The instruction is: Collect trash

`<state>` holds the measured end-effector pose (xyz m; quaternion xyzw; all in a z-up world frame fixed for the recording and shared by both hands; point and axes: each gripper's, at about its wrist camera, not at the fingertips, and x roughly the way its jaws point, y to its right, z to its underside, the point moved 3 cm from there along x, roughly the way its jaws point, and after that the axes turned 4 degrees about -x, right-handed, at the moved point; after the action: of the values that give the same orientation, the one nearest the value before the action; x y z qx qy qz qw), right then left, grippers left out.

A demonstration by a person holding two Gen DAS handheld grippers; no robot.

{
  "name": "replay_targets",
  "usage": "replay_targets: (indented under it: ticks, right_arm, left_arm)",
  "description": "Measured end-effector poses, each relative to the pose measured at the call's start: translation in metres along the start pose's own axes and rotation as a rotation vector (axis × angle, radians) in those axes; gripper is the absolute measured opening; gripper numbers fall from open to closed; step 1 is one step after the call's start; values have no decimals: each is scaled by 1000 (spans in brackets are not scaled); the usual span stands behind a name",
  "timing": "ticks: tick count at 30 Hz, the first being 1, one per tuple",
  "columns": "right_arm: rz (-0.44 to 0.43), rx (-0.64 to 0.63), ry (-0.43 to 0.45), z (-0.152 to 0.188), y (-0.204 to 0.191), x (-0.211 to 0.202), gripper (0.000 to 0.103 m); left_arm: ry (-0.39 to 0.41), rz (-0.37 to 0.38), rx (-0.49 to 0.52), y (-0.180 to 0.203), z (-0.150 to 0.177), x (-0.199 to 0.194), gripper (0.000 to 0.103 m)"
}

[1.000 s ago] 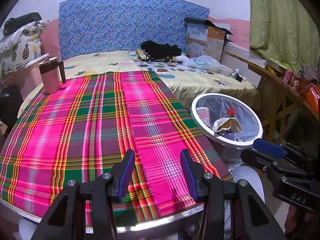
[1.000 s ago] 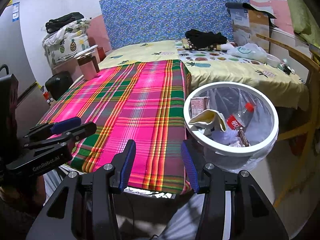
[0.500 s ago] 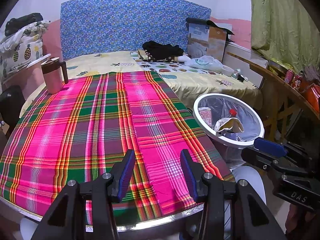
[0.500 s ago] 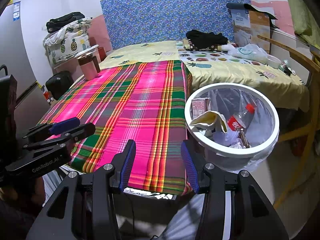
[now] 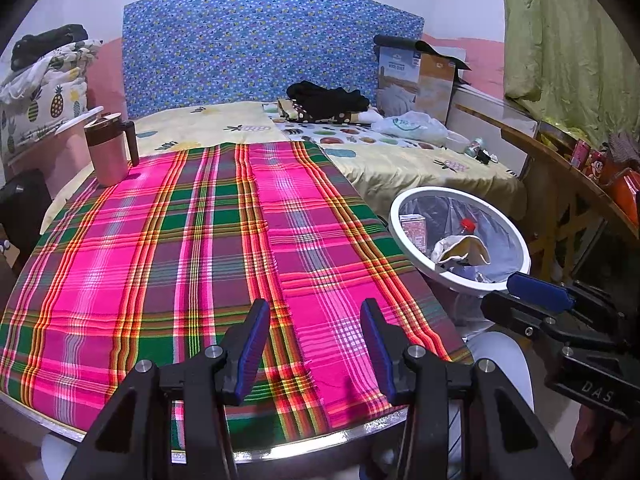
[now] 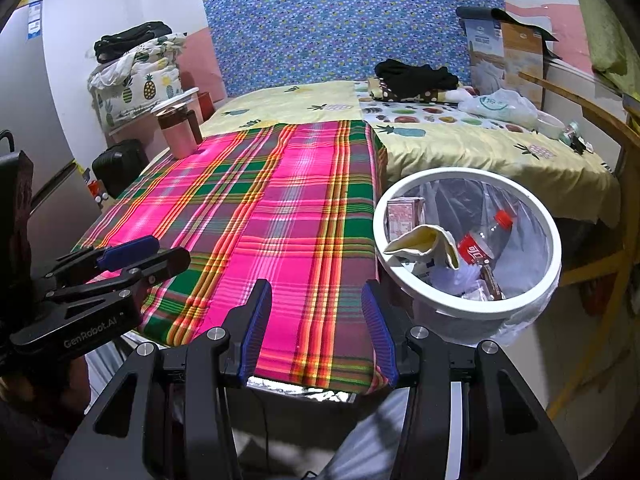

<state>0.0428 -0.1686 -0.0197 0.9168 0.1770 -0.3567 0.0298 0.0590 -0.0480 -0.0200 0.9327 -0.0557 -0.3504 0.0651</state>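
I'm seeing a pink, green and orange plaid tablecloth (image 5: 200,248), a white-rimmed trash bin (image 6: 468,308), a red-capped, red-labelled bottle (image 6: 480,246), a pink mug (image 5: 110,152) and a blue floral headboard (image 5: 260,44).

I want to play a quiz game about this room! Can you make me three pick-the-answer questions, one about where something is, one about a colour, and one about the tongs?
1. Where is the bottle?
A. on the table
B. in the bin
C. on the bed

2. What colour is the bottle's cap?
A. red
B. green
C. white

3. How are the right tongs?
A. shut on a cup
B. shut on paper
C. open, holding nothing

Answers:
1 B, it lies inside the white bin.
2 A, the cap is red.
3 C, only tablecloth shows between the spread fingers.
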Motion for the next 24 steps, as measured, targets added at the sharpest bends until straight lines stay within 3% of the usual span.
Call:
replay_targets:
  ticks: [24]
  right_arm:
    - [-2,-7,-6,-1,-7,3,48]
  left_arm:
    - [-4,-1,-5,-3,2,0,47]
